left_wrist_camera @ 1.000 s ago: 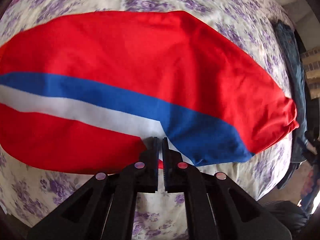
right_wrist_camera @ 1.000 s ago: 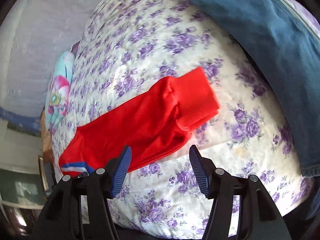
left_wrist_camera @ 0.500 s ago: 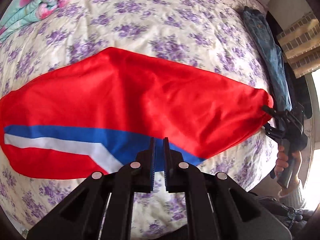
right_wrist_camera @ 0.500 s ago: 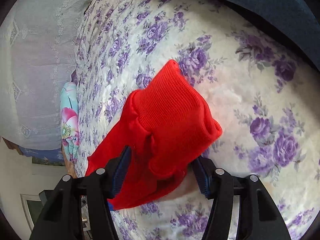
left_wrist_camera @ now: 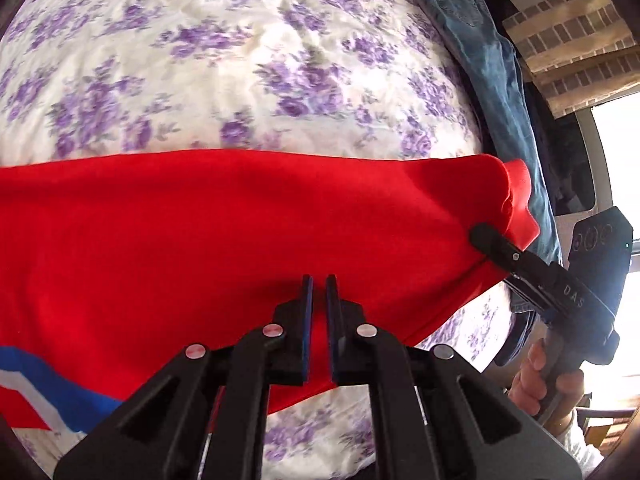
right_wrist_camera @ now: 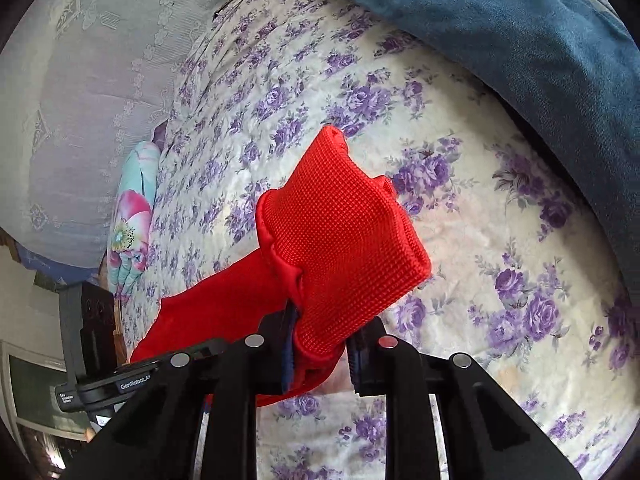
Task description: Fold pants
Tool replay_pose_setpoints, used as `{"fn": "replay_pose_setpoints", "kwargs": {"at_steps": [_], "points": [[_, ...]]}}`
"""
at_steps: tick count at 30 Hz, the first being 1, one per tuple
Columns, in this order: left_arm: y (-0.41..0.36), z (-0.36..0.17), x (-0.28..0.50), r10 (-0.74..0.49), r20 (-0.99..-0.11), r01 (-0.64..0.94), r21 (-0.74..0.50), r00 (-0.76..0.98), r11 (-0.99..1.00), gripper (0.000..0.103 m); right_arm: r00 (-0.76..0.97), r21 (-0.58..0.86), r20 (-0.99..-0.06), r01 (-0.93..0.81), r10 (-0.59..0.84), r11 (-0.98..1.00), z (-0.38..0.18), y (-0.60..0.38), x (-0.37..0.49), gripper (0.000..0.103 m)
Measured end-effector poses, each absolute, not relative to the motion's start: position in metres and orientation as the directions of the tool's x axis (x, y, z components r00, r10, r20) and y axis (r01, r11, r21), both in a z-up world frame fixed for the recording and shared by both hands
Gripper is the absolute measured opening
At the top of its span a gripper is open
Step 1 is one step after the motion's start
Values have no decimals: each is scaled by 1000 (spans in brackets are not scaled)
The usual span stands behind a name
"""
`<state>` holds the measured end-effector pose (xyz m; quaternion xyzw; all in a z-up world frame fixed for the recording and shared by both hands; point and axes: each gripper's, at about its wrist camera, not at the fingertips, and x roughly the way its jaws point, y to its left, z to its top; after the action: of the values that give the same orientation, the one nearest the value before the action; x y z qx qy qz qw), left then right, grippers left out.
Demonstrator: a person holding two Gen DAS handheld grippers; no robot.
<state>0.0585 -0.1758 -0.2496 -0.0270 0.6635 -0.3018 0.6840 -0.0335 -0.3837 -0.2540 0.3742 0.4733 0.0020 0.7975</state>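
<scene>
The red pants (left_wrist_camera: 224, 232), with a blue and white stripe at the lower left, hang stretched above the flowered bedsheet (left_wrist_camera: 240, 60). My left gripper (left_wrist_camera: 318, 284) is shut on the pants' near edge. My right gripper (right_wrist_camera: 320, 344) is shut on the ribbed red cuff (right_wrist_camera: 340, 240). It also shows in the left wrist view (left_wrist_camera: 496, 246), pinching the cuff end at the right. In the right wrist view the pant leg (right_wrist_camera: 216, 304) runs down-left towards the left gripper's body (right_wrist_camera: 120, 384).
Blue jeans (right_wrist_camera: 520, 32) lie along the bed's far right side, also in the left wrist view (left_wrist_camera: 480, 40). A folded flowered cloth (right_wrist_camera: 132, 216) lies at the bed's far end by a lace curtain (right_wrist_camera: 80, 80). A bright window (left_wrist_camera: 624, 184) is at the right.
My right gripper closed on the cuff and lifted it off the bed. My left gripper moved along the pants' edge away from the stripe. The pants now hang stretched between both grippers.
</scene>
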Motion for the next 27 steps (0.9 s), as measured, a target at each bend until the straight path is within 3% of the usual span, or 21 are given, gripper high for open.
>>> {"fn": "replay_pose_setpoints", "kwargs": {"at_steps": [8,21,27], "points": [[-215,-267,54,-332,-943,458,-293,6,840,0,534,564,-777,358,333,744,-259,-379,-34,21],[-204,-272,18,-401,-911,463,-399,-98,792,0,503,502,-813,350,293,791,-251,-369,-22,22],[-187,-259,29,-411,-909,453,-394,-64,800,0,507,398,-827,223,242,890,-215,-339,-11,22]]}}
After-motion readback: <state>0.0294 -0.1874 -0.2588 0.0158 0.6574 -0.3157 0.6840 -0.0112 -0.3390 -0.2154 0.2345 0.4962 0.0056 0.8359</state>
